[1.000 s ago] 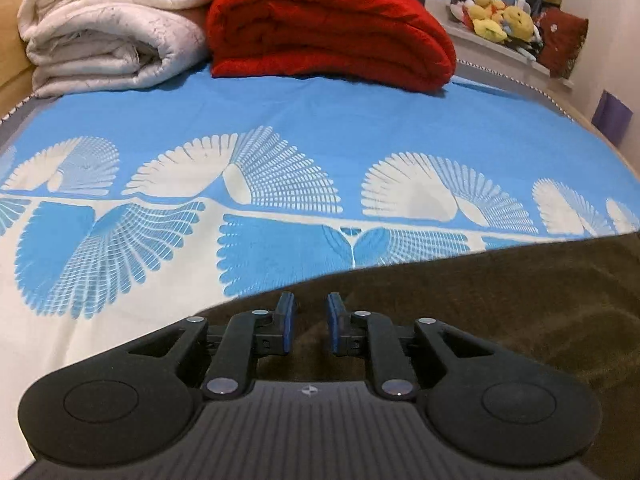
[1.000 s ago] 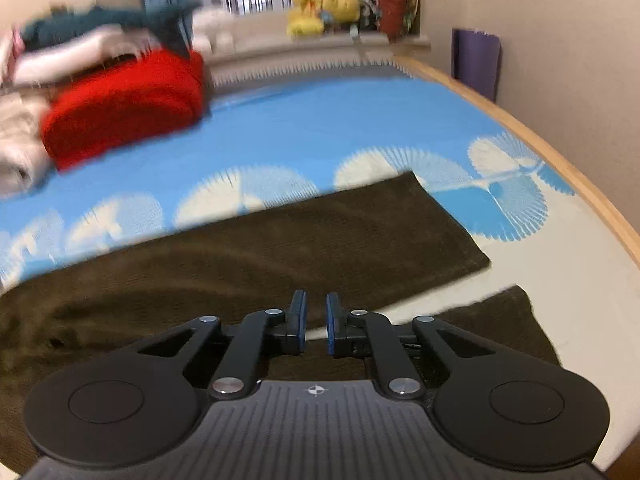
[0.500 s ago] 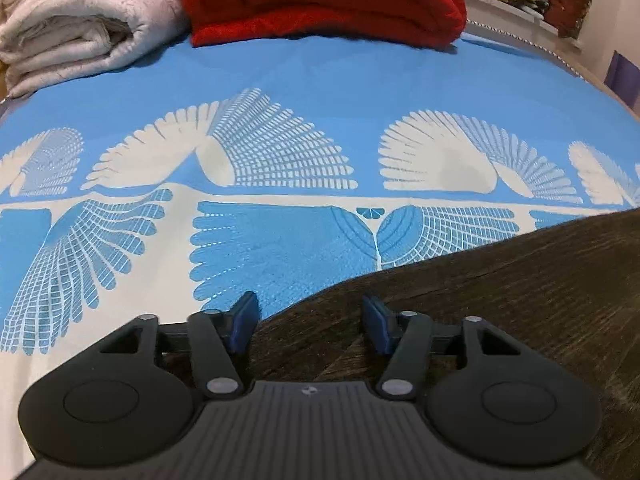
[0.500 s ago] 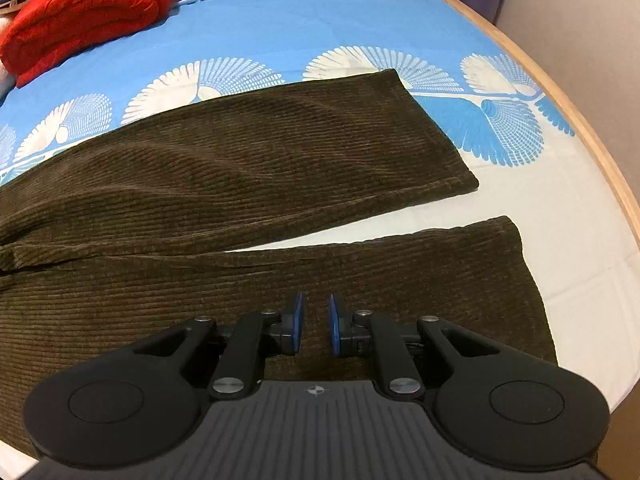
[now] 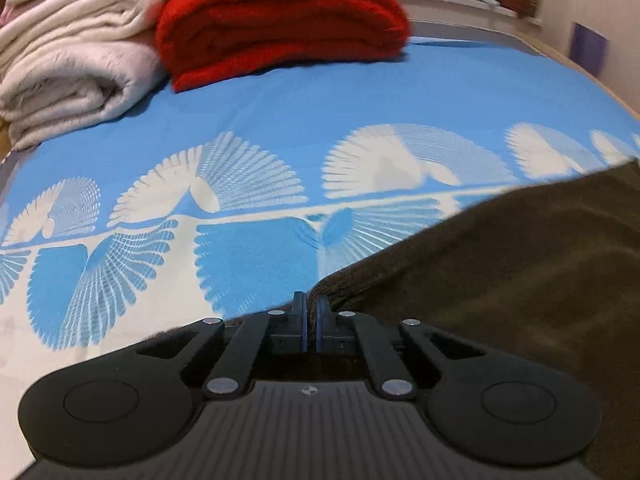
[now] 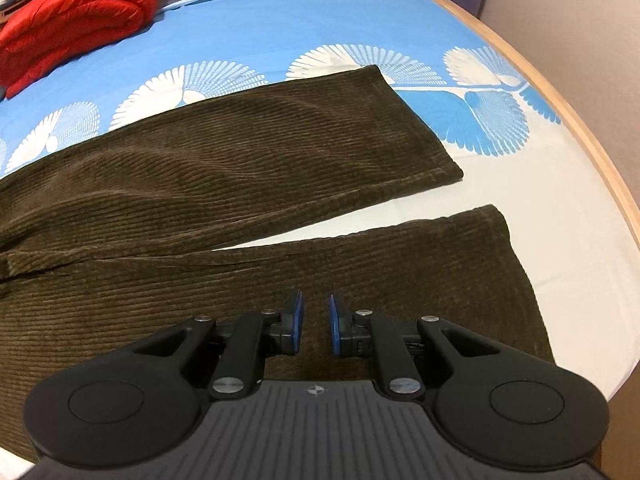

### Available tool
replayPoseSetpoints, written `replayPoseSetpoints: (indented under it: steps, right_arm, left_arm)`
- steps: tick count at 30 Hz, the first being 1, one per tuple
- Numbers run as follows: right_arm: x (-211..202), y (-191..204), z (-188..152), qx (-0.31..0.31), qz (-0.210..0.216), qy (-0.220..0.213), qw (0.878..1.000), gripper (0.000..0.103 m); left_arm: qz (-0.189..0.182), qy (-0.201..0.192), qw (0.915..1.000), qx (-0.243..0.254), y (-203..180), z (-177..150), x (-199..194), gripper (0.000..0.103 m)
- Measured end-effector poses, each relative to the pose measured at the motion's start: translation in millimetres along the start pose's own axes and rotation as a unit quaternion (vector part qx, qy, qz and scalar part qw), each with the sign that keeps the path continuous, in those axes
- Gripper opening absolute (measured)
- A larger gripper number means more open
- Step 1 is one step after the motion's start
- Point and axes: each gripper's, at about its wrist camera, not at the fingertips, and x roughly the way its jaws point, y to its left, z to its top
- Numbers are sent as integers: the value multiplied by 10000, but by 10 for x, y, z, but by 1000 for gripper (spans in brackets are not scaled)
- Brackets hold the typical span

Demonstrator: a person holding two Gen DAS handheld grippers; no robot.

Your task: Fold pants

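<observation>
Dark olive-brown corduroy pants [image 6: 224, 184] lie flat on the bed, both legs pointing right with a thin gap between them. My right gripper [image 6: 316, 320] hovers just above the near leg with its jaws a little apart and nothing between them. In the left wrist view the pants [image 5: 500, 276] fill the lower right. My left gripper [image 5: 310, 308] is shut on the pants' upper edge, and the cloth rises in a small peak at the blue pads.
The bed sheet [image 5: 360, 100] is blue and white with fan patterns. A folded red blanket [image 5: 280, 16] and a cream blanket [image 5: 68, 64] are stacked at the far end. The bed's wooden edge [image 6: 580, 120] curves along the right. Plush toys sit on a far ledge.
My left gripper opened wide over the pants' edge, then closed on it and lifted it slightly. My right gripper moved down toward the near leg and its jaws parted a little.
</observation>
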Motion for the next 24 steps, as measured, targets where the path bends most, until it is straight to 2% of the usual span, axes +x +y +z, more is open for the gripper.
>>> replayPoseSetpoints:
  steps: [4, 6, 9, 11, 13, 15, 17, 20, 24]
  right_arm:
    - [-65, 30, -40, 153, 118, -32, 9998, 15]
    - [-107, 52, -69, 215, 190, -54, 9996, 15]
    - [-165, 77, -125, 230, 293, -58, 9993, 15]
    - [-185, 89, -156, 213, 324, -48, 9992, 15]
    - [-193, 93, -167, 208, 325, -48, 9992, 15]
    - [-185, 90, -167, 223, 319, -44, 9992, 15]
    - [-168, 97, -165, 248, 302, -18, 9992, 15]
    - [-180, 137, -160, 278, 340, -59, 9990, 15]
    - [-206, 208, -151, 315, 483, -169, 9982, 21]
  left_arm:
    - [-268, -5, 9996, 17, -196, -223, -688, 3]
    - [-405, 31, 9991, 107, -313, -429, -1062, 2]
    - [-585, 226, 9978, 228, -448, -797, -1383, 2]
    - [-836, 549, 9950, 50, -444, -1026, -1387, 4]
    - [-864, 847, 9915, -476, -291, -1160, -1297, 5]
    - [-860, 913, 9858, -1121, -69, -1186, -1250, 14]
    - [-1010, 1029, 9754, -1668, 107, -1240, -1203, 35]
    - [-815, 1328, 9653, -2095, 228, -1310, -1094, 41]
    - [-767, 1873, 9434, -2628, 369, -1382, -865, 46]
